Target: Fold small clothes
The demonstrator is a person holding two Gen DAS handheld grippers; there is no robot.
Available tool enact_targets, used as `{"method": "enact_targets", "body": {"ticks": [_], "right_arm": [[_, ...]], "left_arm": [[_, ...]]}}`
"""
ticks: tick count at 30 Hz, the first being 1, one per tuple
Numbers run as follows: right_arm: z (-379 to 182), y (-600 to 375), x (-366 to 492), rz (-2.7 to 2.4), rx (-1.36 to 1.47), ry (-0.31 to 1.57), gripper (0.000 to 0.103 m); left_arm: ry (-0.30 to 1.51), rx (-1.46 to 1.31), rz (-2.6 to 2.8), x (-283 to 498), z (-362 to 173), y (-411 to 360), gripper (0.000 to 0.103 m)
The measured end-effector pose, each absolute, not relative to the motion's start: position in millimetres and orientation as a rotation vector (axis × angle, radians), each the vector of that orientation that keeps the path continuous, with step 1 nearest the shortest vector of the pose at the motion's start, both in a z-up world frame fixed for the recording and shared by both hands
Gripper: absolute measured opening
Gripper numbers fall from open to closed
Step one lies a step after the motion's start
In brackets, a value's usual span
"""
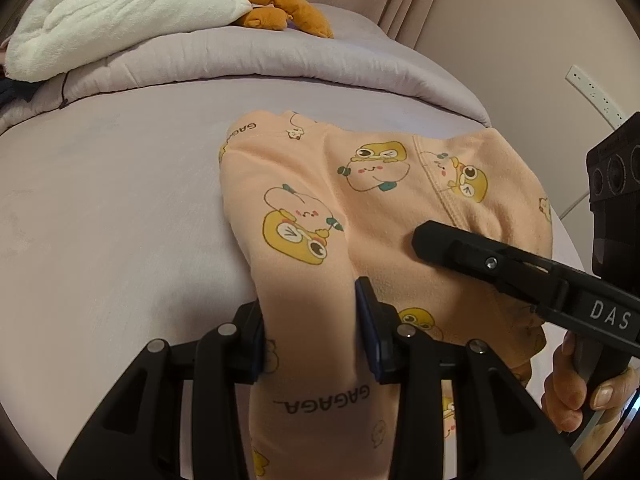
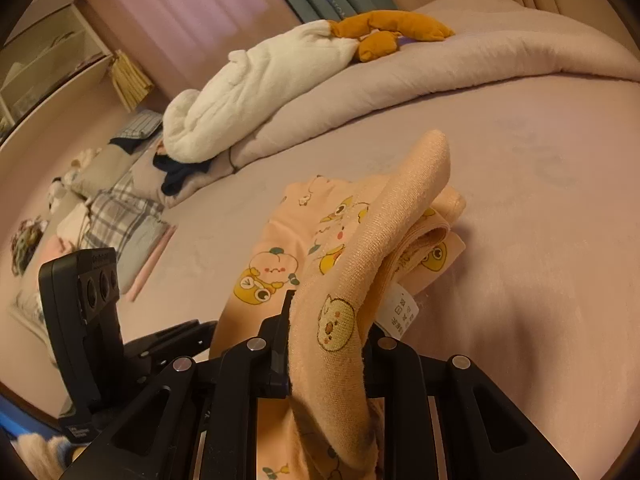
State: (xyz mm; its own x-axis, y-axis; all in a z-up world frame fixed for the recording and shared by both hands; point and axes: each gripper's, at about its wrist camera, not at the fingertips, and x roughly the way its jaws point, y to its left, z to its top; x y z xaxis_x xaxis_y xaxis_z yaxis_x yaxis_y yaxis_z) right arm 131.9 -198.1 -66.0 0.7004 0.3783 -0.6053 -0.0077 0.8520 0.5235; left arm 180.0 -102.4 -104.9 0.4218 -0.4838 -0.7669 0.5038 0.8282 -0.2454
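Observation:
A small peach garment [image 1: 360,216] printed with yellow cartoon figures lies on the lilac bed sheet [image 1: 112,208]. My left gripper [image 1: 310,320] is shut on a fold of it at the near edge. My right gripper [image 2: 328,340] is shut on another part of the same garment [image 2: 376,248], which drapes up over its fingers, the inside and a white care label [image 2: 402,312] showing. In the left wrist view the right gripper [image 1: 424,240] reaches in from the right over the garment. The left gripper's body [image 2: 88,320] shows at the left of the right wrist view.
A rolled lilac duvet [image 1: 248,60] crosses the far side of the bed with a white and orange plush toy [image 1: 132,12] on it. Plaid pillows and clothes [image 2: 116,220] lie at the bed's left. A wall socket strip [image 1: 592,92] is at the right.

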Motion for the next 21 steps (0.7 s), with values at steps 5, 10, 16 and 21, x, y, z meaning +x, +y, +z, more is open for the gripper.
{"method": "enact_targets", "body": {"ticks": [5, 10, 16, 21], "right_arm": [[-58, -190, 118, 0.238, 0.504, 0.766, 0.023], [-52, -183, 104, 0.251, 0.492, 0.765, 0.023], [-51, -172, 87, 0.261, 0.472, 0.770, 0.023], [-50, -168, 72, 0.276, 0.464, 0.771, 0.023]], "left_arm": [[0.945, 0.028, -0.615, 158, -96, -92, 0.038], [0.937, 0.038, -0.605, 137, -91, -86, 0.038], [0.944, 0.025, -0.597, 113, -93, -75, 0.038], [0.943, 0.020, -0.590, 96, -92, -66, 0.038]]}}
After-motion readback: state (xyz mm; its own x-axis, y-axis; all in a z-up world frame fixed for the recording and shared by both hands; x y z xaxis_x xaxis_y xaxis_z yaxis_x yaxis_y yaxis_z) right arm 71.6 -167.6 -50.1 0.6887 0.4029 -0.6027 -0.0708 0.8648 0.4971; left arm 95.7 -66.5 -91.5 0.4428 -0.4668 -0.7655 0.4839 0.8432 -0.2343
